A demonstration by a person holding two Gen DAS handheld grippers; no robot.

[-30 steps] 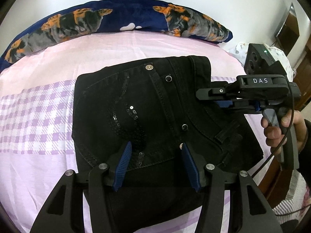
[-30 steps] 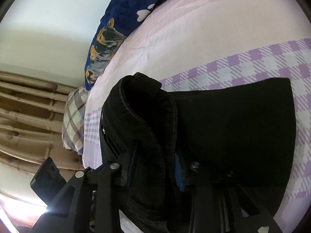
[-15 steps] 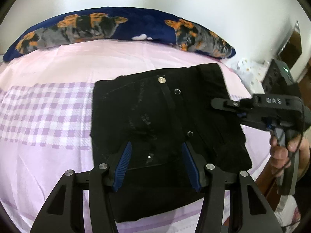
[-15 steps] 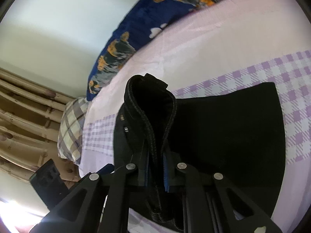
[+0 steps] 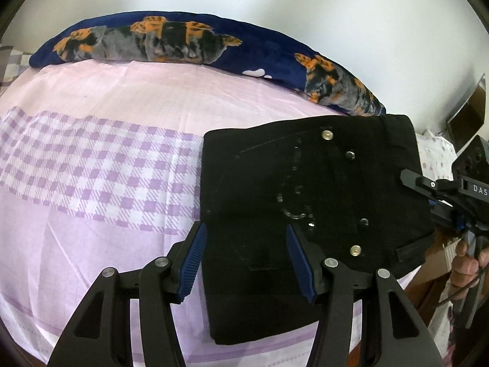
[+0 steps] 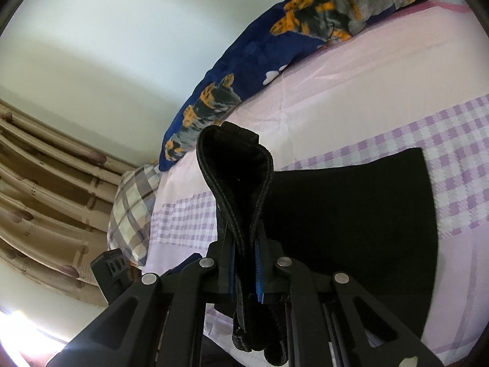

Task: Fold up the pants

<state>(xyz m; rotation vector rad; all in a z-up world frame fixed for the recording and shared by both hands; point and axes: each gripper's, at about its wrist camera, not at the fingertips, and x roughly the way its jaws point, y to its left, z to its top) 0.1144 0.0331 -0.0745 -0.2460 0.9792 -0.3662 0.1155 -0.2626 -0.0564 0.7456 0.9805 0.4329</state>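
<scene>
Black pants (image 5: 305, 189) with metal studs lie folded into a compact stack on the pink and purple checked bed. My left gripper (image 5: 246, 257) is open and empty, hovering above the stack's near left part. My right gripper (image 6: 244, 263) is shut on the pants' thick waistband edge (image 6: 235, 159), which stands up in a loop between the fingers. In the left wrist view the right gripper (image 5: 440, 208) sits at the stack's right edge. The rest of the pants (image 6: 360, 223) lie flat behind it.
A navy pillow with orange and grey dogs (image 5: 195, 39) runs along the wall at the bed's far side. A plaid pillow (image 6: 131, 211) and beige curtains (image 6: 45, 183) are at the left of the right wrist view. The bed edge lies near the right gripper.
My right gripper has closed on the waistband edge. My left gripper has pulled back and shifted left, staying open. The pants now look smaller and further right in its view.
</scene>
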